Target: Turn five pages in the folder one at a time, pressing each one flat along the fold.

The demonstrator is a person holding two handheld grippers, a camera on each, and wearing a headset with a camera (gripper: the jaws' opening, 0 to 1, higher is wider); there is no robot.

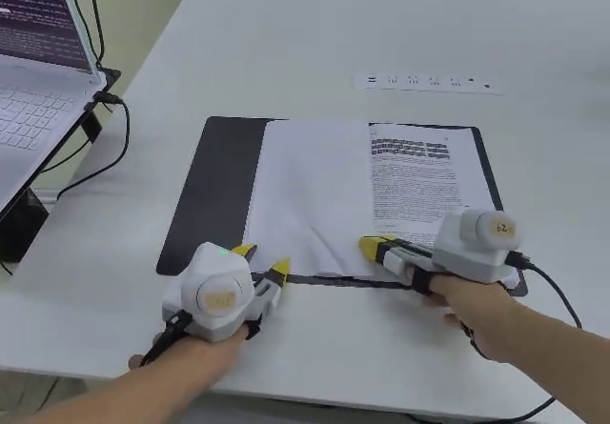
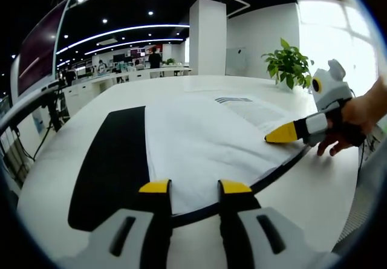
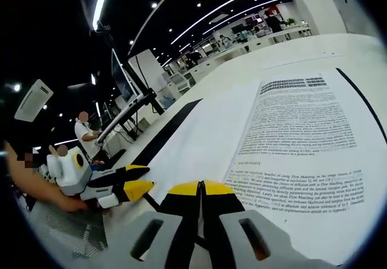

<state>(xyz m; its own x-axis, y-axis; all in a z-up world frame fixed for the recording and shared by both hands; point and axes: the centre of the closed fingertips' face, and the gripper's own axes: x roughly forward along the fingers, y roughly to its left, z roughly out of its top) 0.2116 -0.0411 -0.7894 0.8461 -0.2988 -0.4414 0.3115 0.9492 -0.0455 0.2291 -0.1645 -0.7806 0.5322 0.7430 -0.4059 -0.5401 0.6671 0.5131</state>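
Note:
A black folder [image 1: 212, 195] lies open on the white table. A blank white sheet [image 1: 310, 195] lies across its middle and a printed page [image 1: 424, 181] on its right half. My left gripper [image 1: 261, 260] hovers at the folder's front edge, left of the fold, with its yellow tips apart and nothing between them; the left gripper view has it [image 2: 195, 187] over the blank sheet's [image 2: 199, 142] near edge. My right gripper [image 1: 375, 246] rests shut, tip down on the sheets' lower edge near the fold. In its own view the tips [image 3: 201, 189] meet at the printed page's [image 3: 302, 124] near corner.
An open laptop [image 1: 33, 71] stands at the left on a darker stand, with black cables [image 1: 116, 133] hanging beside the table. A flat white strip [image 1: 429, 83] lies behind the folder. The table's front edge runs just below both hands. A potted plant [image 2: 290, 63] stands far off.

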